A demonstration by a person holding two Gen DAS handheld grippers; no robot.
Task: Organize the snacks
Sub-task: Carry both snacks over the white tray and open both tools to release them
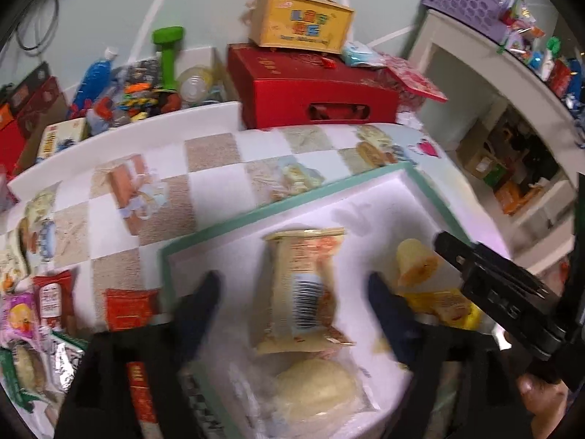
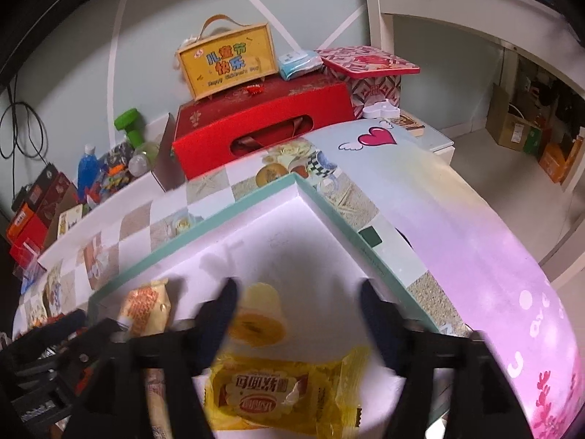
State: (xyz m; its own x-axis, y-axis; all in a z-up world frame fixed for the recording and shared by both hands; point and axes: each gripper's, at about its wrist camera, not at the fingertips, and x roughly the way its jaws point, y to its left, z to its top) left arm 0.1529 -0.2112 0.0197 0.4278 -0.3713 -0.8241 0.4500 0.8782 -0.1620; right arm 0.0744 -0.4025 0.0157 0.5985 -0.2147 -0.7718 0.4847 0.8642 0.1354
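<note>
Left wrist: green-rimmed box [image 1: 285,205] holds 4 snacks; both grippers' fingers spread wide, empty.

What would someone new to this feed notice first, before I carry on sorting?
Probably the teal-rimmed white box at the front of the table, already holding a beige snack packet, a jelly cup and a yellow bread packet. Both the left gripper and the right gripper hang open over it. Behind, a big red gift box carries a yellow handled case.
</note>
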